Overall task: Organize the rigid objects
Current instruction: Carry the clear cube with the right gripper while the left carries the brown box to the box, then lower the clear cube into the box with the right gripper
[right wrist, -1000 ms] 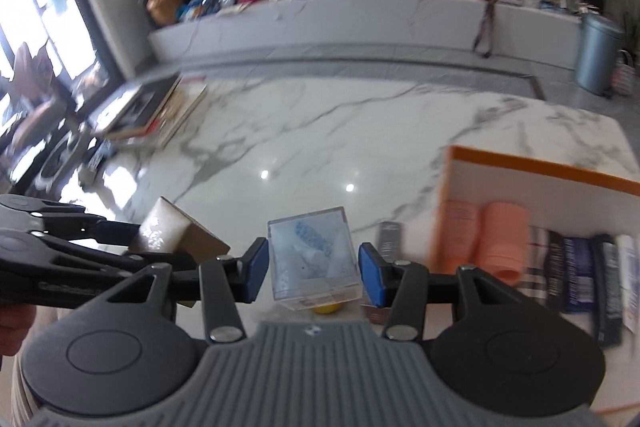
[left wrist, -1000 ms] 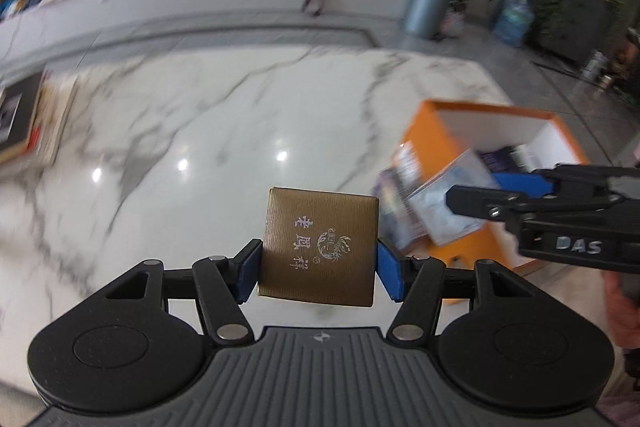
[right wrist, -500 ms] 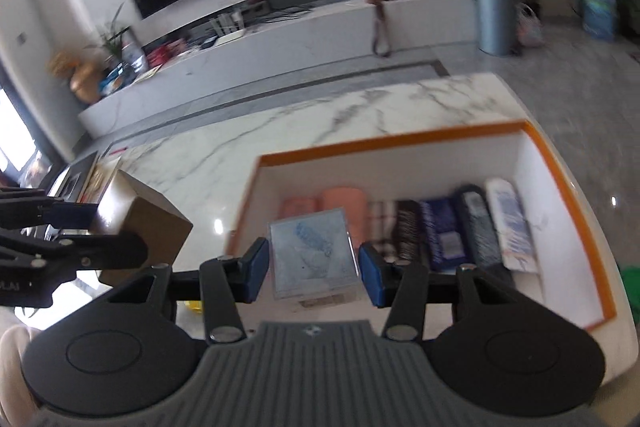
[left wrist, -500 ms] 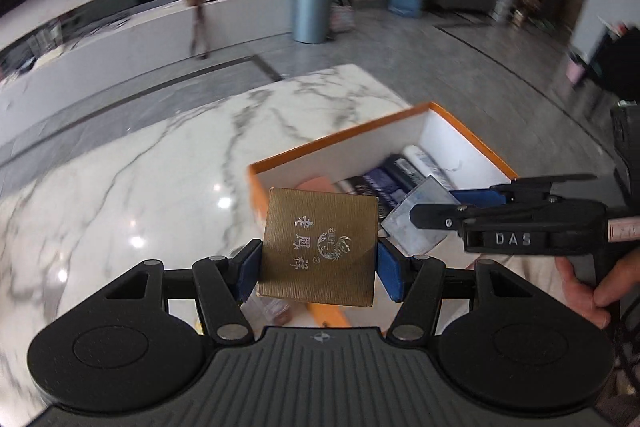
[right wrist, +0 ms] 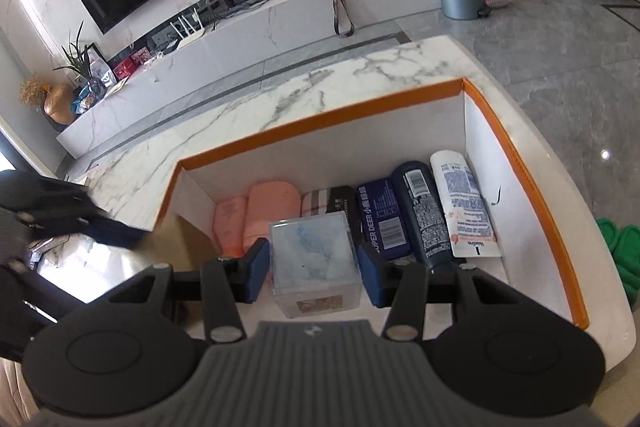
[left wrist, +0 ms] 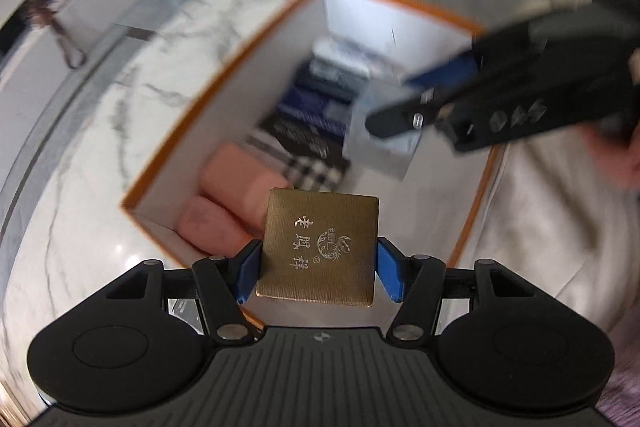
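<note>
My left gripper (left wrist: 318,269) clamps gold box (left wrist: 318,247) | my right gripper (right wrist: 314,273) clamps clear box (right wrist: 314,263) | both above orange bin (right wrist: 520,163), nearly full | risk: grippers collide, or a box lands crooked on bottles (right wrist: 424,211).

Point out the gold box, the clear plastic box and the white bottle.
gold box (left wrist: 318,249), left wrist view, its printed top face
clear plastic box (right wrist: 314,261), right wrist view, its top face
white bottle (right wrist: 464,203), right wrist view, its label
</note>
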